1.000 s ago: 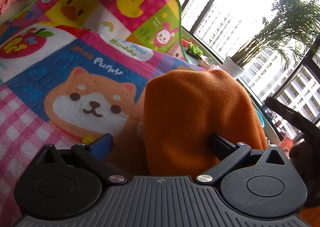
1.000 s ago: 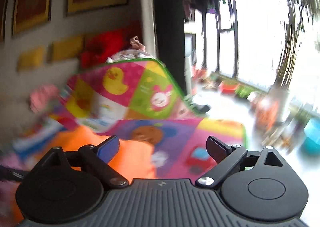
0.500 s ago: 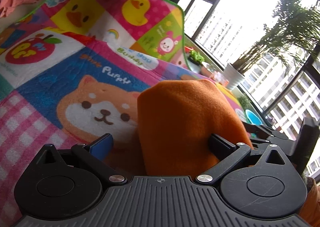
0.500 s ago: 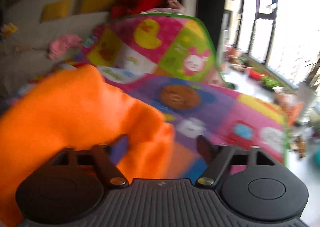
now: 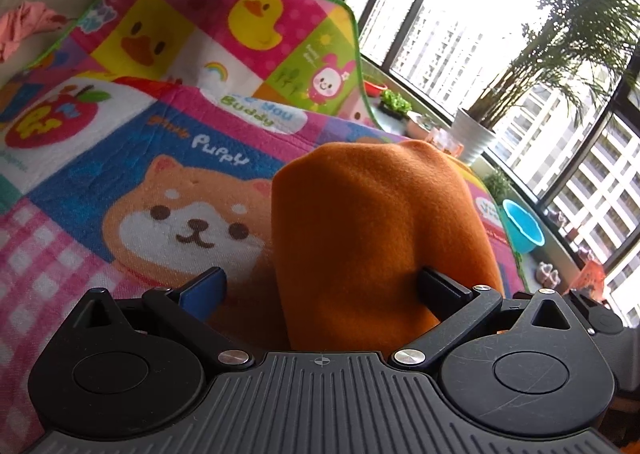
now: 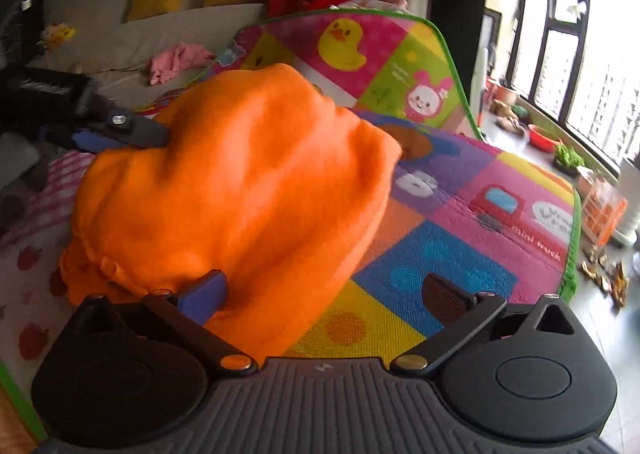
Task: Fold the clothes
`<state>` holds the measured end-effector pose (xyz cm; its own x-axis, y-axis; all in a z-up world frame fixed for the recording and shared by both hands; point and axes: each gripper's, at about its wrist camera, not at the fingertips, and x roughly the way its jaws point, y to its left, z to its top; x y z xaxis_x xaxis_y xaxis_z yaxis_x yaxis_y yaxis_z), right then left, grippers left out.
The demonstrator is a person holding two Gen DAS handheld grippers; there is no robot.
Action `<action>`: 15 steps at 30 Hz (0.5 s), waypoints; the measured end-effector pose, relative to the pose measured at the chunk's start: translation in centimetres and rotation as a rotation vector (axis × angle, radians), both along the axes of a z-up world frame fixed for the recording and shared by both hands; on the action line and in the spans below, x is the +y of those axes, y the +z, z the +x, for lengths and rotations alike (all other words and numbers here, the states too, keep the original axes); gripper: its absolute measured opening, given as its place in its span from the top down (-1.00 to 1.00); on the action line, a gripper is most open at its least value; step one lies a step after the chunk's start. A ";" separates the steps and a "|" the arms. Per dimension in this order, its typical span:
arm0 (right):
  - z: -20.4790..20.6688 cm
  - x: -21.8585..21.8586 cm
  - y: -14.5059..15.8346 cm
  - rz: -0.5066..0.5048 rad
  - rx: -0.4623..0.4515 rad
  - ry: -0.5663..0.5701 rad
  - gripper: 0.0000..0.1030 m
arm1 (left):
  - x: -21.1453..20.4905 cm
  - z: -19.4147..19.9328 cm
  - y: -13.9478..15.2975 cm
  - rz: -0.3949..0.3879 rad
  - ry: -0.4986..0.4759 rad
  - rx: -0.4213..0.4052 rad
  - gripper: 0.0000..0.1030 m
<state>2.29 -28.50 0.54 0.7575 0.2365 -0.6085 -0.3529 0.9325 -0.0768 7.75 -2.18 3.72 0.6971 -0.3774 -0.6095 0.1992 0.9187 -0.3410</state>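
An orange fleece garment point(image 5: 372, 238) lies bunched on a colourful cartoon play mat point(image 5: 120, 190). My left gripper point(image 5: 320, 288) is open, its jaws wide apart, with the garment draped between them against the right finger. In the right wrist view the same garment point(image 6: 240, 190) is a big heap on the mat point(image 6: 460, 238). My right gripper point(image 6: 324, 294) is open, and the garment's edge lies against its left finger point(image 6: 204, 292). The left gripper point(image 6: 120, 130) shows at the heap's far left side.
A pink cloth point(image 6: 176, 60) lies on a white sofa behind the mat. The far part of the mat stands folded up point(image 6: 380, 58). A potted palm point(image 5: 476, 134), a blue bowl point(image 5: 522, 226) and small items line the window ledge on the right.
My right gripper has swung left and down until the orange garment fills its left side. The left gripper has barely shifted, still with the garment between its open jaws.
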 end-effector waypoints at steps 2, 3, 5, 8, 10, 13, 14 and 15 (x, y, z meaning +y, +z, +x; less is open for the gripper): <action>-0.2 0.0 -0.1 -0.007 -0.003 -0.004 -1.00 | 0.1 -0.3 0.5 -0.007 0.002 -0.011 -1.00; -0.3 0.0 -0.1 -0.011 -0.005 -0.006 -1.00 | 0.1 -0.5 0.7 -0.015 -0.001 -0.017 -1.00; -0.5 -0.2 0.0 -0.009 -0.005 -0.011 -1.00 | -0.1 -0.7 1.0 -0.022 -0.016 -0.023 -1.00; -0.8 -1.4 1.0 0.085 0.011 -0.017 -1.00 | -0.9 -0.7 0.8 0.002 -0.055 -0.020 -1.00; -0.6 -2.8 2.5 0.231 0.017 -0.017 -0.94 | -1.6 -0.6 -0.2 0.057 -0.063 0.000 -1.00; 0.3 -3.7 4.5 0.387 -0.008 -0.030 -0.84 | -2.1 -0.2 -1.6 0.055 -0.062 0.029 -1.00; 0.8 -3.4 4.8 0.398 -0.016 -0.027 -0.82 | -2.3 -0.1 -1.8 0.046 -0.062 0.038 -1.00; 1.4 -3.0 4.9 0.400 -0.023 -0.021 -0.79 | -2.4 -0.1 -1.9 0.049 -0.064 0.036 -1.00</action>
